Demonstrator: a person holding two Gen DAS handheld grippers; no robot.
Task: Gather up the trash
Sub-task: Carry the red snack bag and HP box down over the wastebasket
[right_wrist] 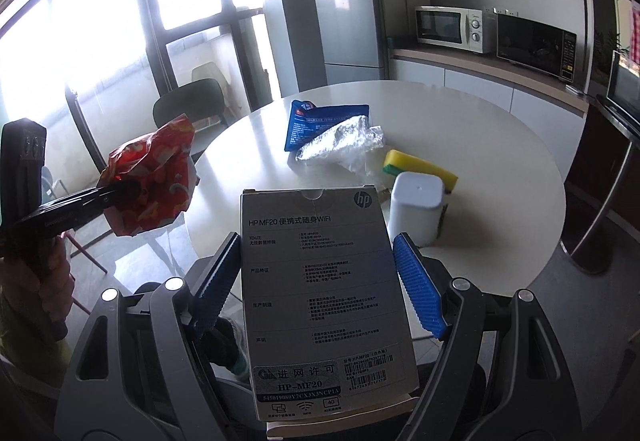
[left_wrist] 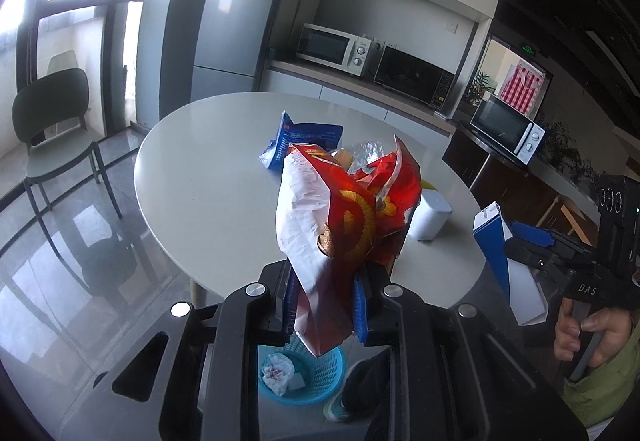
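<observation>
Glossy grey floor lies open on the left around a dark green chair (left_wrist: 52, 121), and the round white surface (left_wrist: 208, 177) curves away with bare room along its near-left edge. Below that edge, on the floor, a blue mesh waste basket (left_wrist: 320, 381) stands with crumpled paper inside.

The left tool (left_wrist: 324, 305) is nearly closed, its blue pads pinching the lower end of a red crinkled snack bag (left_wrist: 344, 217); the bag's long axis runs upright, its torn mouth pointing up, and it hangs in the air above the basket.

On the surface, a blue packet (right_wrist: 320, 121) leans beside a crumpled silver wrapper (right_wrist: 344, 141), then a yellow-and-green sponge (right_wrist: 416, 165) touching a white rounded container (right_wrist: 416, 209).

The right tool (right_wrist: 320, 289) stands partly open, its pads against the side edges of a white HP WiFi box (right_wrist: 320, 281). The box is held off the surface near its right rim, long axis pointing forward along the fingers, printed face up.
</observation>
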